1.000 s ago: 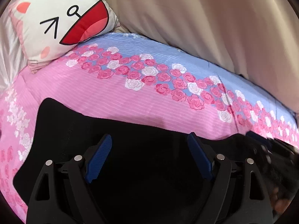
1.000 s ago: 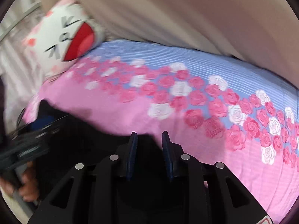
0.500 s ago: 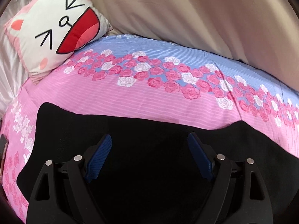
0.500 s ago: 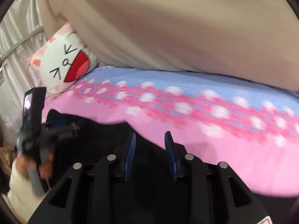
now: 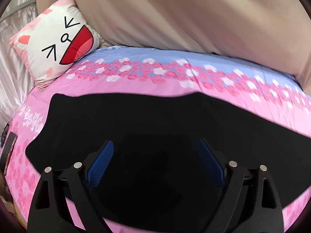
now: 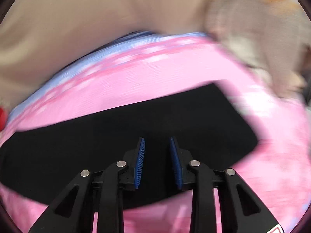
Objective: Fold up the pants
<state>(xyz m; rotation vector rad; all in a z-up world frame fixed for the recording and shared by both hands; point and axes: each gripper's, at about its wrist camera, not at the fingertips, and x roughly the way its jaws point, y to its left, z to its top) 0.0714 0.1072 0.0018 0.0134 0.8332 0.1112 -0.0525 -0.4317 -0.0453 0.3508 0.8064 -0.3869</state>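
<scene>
Black pants [image 5: 136, 120] lie flat lengthwise across a pink flowered bedsheet [image 5: 136, 85]. My left gripper [image 5: 155, 141] hovers over their left part; its jaws are opening wide and nothing is between the blue pads [image 5: 101, 161]. In the blurred right wrist view, the pants [image 6: 116, 132] end in a squared edge at the right. My right gripper [image 6: 157, 138] is over that stretch. Its pads [image 6: 140, 161] stand a narrow gap apart and no cloth is pinched between them.
A cat-face pillow [image 5: 60, 44] leans at the back left of the bed. A beige cover [image 5: 194, 19] is bunched along the far side. A dark flat object [image 5: 8, 147] lies at the sheet's left edge. Pale clutter [image 6: 262, 38] sits beyond the bed's right end.
The left gripper has drawn back and shows more of the pants, its jaws a little wider. The right gripper has swept fast to the right along the pants; the other gripper and hand left its view.
</scene>
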